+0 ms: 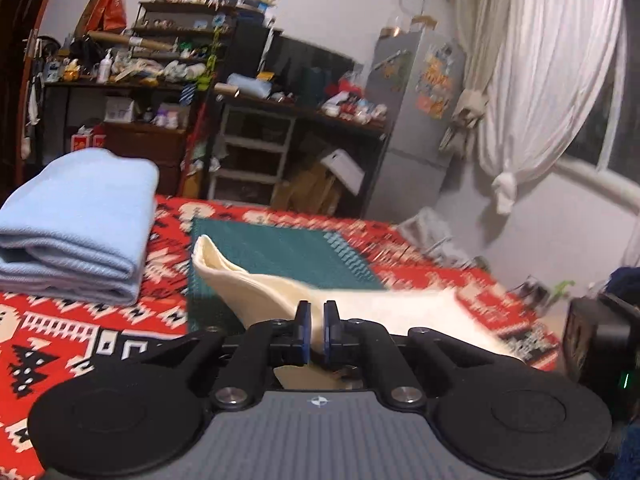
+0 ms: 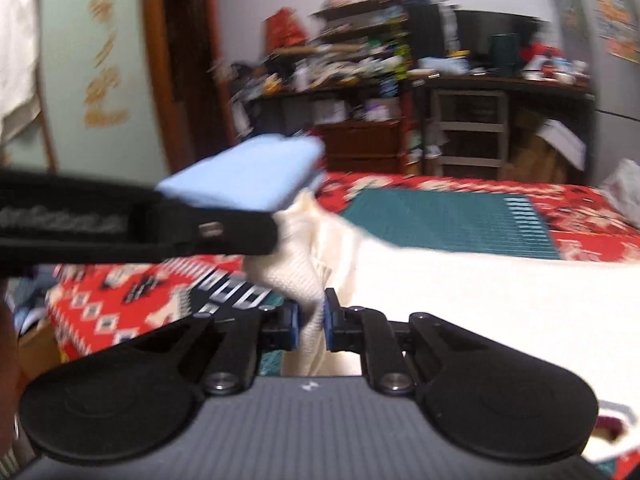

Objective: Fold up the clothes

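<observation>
2 garments lie on the red patterned bedspread [image 1: 80,328]: 1 soft cream cloth [image 1: 256,288], spread out, and 1 folded light-blue knit [image 1: 76,224] beside it. The left gripper [image 1: 317,330] and right gripper [image 2: 311,320] each pinch the cream cloth.

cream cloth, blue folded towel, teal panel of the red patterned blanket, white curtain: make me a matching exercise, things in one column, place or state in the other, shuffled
Things:
1. cream knitted cloth
2. light blue folded towel
3. teal rectangular panel
4. white fabric curtain

States:
A. knotted at its lower end
B. pinched by both grippers
C. woven into the red patterned blanket
D. lying folded on the blanket

Pairs: 1-B, 2-D, 3-C, 4-A
</observation>
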Motion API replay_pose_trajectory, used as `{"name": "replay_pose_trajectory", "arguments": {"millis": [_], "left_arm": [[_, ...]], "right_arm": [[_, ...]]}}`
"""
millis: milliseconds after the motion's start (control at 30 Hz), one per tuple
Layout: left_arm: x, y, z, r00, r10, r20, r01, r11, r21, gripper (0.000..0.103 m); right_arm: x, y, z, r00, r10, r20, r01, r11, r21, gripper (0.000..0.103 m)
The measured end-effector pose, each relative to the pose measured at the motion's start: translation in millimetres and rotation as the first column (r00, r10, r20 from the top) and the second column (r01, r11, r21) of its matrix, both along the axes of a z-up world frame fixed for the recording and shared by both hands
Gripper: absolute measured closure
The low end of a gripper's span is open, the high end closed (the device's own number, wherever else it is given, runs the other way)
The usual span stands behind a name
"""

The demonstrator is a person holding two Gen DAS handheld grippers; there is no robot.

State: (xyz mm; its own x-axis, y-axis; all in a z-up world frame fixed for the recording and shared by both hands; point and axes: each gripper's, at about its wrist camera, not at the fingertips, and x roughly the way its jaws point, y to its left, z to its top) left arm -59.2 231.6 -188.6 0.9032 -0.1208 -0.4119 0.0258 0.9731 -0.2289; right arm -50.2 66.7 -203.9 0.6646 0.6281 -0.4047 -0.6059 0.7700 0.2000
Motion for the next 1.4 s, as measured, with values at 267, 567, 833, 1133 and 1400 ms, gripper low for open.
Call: {"name": "replay_pose_trajectory", "arguments": {"millis": [267,567,833,1133,1400], "left_arm": [[0,-23,-14,0.997,-0.074,-0.036,0.074,0.997,0.004,0.096],[12,-50,-38,0.983,-0.151,-0.106,0.155,0.987,0.035,0.096],[26,-52,-48,0.979,-0.156,-0.129,0.158,0.987,0.004,0.096],[27,-44,-56,0.978,-0.134,-0.158,0.129,0.991,-0.044,0.096],[31,-52,-48,0.977,-0.169,-0.127,0.164,0.985,-0.045,0.088]], "right_arm": [[7,-102,-36,0.917,-0.247,-0.314,0.303,0.942,0.143,0.091],[15,-140,-48,0.861,-0.241,-0.448,0.374,0.897,0.236,0.080],[50,-139,-41,0.860,-0.272,-0.432,0.393,0.893,0.220,0.091],[47,-151,-44,0.845,-0.254,-0.471,0.401,0.884,0.242,0.081],[55,-145,-43,0.854,-0.223,-0.471,0.368,0.898,0.241,0.094]]}}
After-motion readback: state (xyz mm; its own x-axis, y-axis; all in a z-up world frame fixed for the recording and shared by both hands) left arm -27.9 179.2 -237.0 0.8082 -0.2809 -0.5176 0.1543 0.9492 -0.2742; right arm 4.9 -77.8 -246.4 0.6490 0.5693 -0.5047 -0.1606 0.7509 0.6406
